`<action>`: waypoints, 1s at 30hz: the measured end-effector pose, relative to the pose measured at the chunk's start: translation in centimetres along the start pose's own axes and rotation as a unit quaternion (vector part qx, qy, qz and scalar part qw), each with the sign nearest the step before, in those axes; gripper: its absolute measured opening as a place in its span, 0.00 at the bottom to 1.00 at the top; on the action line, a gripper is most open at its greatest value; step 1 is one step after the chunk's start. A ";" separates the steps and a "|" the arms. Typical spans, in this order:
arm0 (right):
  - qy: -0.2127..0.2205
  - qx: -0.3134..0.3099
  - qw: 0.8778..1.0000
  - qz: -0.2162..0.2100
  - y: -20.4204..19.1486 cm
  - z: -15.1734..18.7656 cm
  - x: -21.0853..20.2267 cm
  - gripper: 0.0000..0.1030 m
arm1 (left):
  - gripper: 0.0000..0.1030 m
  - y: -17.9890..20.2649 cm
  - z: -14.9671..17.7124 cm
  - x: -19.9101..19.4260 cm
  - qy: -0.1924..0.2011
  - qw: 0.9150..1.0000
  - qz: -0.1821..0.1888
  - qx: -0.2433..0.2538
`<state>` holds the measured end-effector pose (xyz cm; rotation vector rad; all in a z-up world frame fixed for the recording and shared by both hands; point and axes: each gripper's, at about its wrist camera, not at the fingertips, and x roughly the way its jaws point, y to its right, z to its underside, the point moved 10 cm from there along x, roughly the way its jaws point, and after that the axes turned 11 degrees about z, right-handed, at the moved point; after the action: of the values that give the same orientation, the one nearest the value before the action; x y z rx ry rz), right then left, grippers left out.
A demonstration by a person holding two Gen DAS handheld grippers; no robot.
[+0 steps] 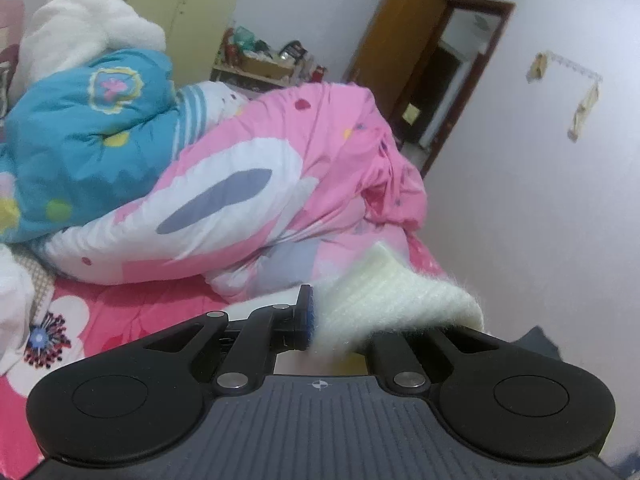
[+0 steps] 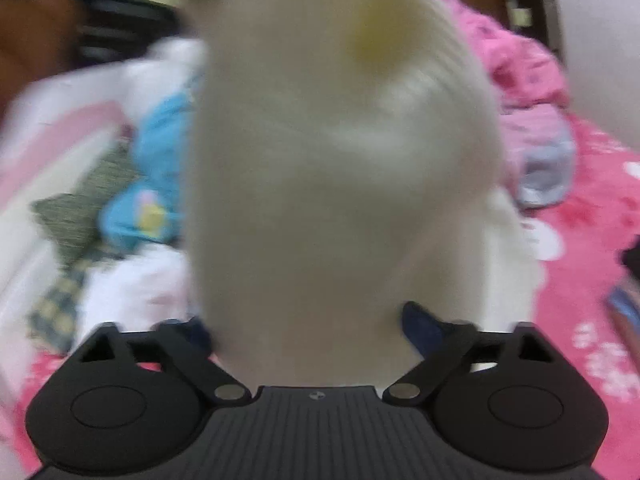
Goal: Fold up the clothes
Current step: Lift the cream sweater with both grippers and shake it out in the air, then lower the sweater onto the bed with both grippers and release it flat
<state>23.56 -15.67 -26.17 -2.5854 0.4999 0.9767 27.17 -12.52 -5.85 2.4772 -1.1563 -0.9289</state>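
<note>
A white fuzzy knit garment (image 1: 384, 296) is pinched in my left gripper (image 1: 334, 316), which is shut on it. The left finger's blue pad (image 1: 307, 316) presses against the knit, while the other finger is hidden under the cloth. The garment is held above the pink floral bed sheet (image 1: 132, 320). In the right wrist view the same white garment (image 2: 340, 160) fills the middle, badly blurred. My right gripper (image 2: 308, 328) has its fingers spread wide with the knit bulk between them; the fingertips are mostly covered.
A pink and white quilt (image 1: 280, 184) and a blue quilt (image 1: 88, 136) are heaped across the bed. A person in a white fluffy top (image 1: 88, 28) sits at the far left. A white wall (image 1: 540, 200) and an open wooden door (image 1: 400, 32) lie to the right.
</note>
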 end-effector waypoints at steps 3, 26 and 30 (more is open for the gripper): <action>-0.001 0.027 0.999 0.028 3.6 -0.7 -1.2 0.25 | 0.05 -0.4 0.0 -1.6 0.009 1.000 -0.005 -0.005; 0.328 -0.201 0.917 0.102 5.0 -22.1 -29.6 0.09 | 0.05 8.1 -8.5 -19.1 0.200 0.970 0.094 0.101; 0.322 -0.199 0.921 0.096 5.1 -20.5 -31.9 0.09 | 0.05 9.7 -7.4 -20.7 0.194 0.968 0.103 0.118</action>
<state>10.45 -22.25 9.18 -3.2722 0.7940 0.2538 16.19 -3.45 13.51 2.4961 -1.4090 -0.2433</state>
